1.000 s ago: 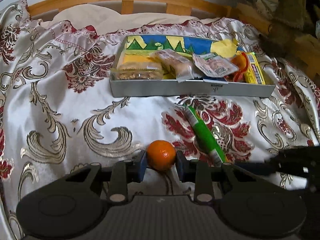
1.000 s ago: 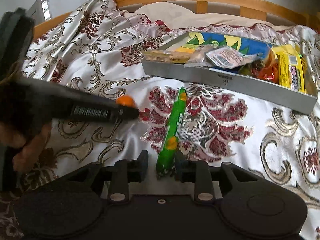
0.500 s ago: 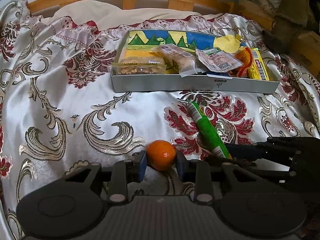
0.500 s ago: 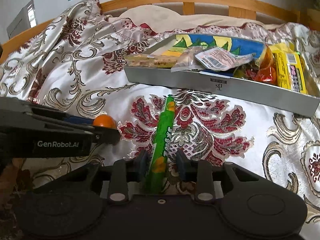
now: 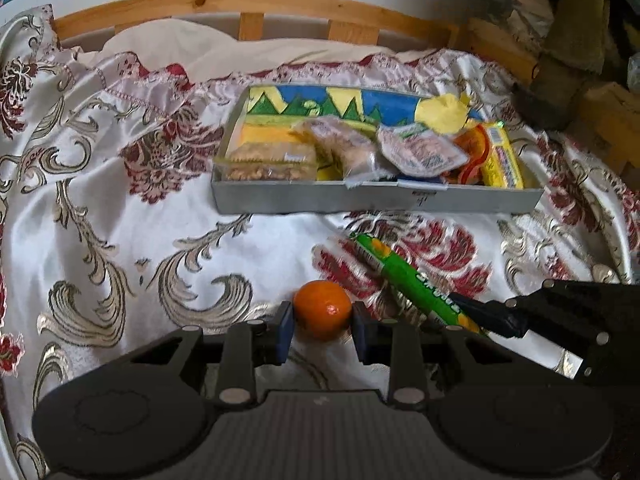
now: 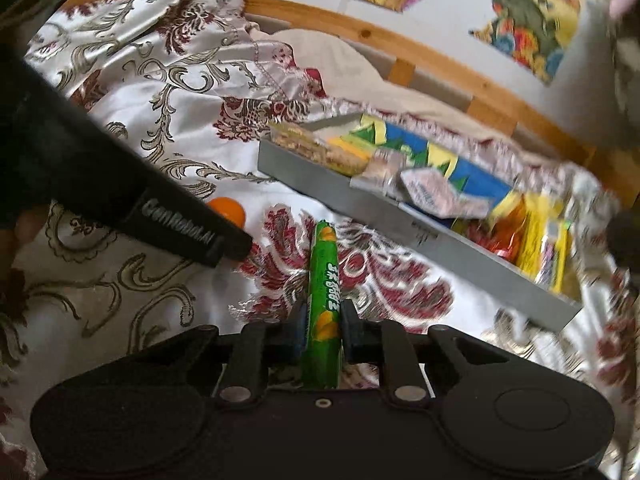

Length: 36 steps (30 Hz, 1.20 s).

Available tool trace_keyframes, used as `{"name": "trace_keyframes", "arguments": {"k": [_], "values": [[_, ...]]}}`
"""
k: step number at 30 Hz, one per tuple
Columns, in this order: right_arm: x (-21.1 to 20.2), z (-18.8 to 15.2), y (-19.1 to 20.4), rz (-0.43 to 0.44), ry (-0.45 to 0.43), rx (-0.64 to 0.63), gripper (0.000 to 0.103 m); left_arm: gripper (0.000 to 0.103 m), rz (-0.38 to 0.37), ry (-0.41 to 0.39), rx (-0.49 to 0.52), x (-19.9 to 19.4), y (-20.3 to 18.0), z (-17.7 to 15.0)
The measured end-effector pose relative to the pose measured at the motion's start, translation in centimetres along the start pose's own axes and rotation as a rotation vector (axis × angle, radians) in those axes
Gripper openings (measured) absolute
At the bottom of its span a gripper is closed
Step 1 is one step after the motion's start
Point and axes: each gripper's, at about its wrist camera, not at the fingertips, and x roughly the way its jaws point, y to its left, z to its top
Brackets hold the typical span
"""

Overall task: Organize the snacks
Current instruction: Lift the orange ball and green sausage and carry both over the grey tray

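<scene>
Between the left hand-held gripper (image 5: 322,326) pads an orange (image 5: 322,314) is clamped; the right hand-held gripper (image 6: 323,334) is clamped on a green tube (image 6: 324,292), best lifted level into the tray (image 5: 376,202) ahead.

Small round orange (image 5: 322,309), glossy, sat on the patterned bedspread. Long green candy tube (image 6: 323,300), printed with yellow fruit, lay just beside it, pointing toward the shallow grey tray (image 5: 376,199) crowded with wrapped snack packets.

Left tongs (image 5: 322,326) clamp orange (image 5: 322,309); tray (image 5: 376,200) beyond.
</scene>
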Motion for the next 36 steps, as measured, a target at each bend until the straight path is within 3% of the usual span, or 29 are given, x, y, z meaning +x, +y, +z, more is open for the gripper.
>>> {"name": "trace_keyframes", "arguments": {"k": [9,18,24,30,36], "values": [[-0.7,-0.1,0.8,-0.124,-0.062,-0.156,0.018,0.033,-0.001,-0.075,0.009,-0.5,-0.3,1.2],[-2.4,1.2,-2.5,-0.219,-0.150,-0.050,0.018,0.034,-0.005,-0.254,0.012,0.4,-0.7,5.3],[-0.8,4.5,-6.2,-0.275,-0.184,0.002,0.018,0.034,0.002,-0.337,-0.049,2.1,0.8,8.8],[3.7,8.4,-10.2,-0.221,-0.149,0.150,0.018,0.033,0.016,-0.316,-0.109,4.6,2.8,10.2],[7.8,9.7,-12.2,-0.181,-0.061,0.299,0.018,0.033,0.020,-0.278,-0.140,6.6,4.0,10.2]]}}
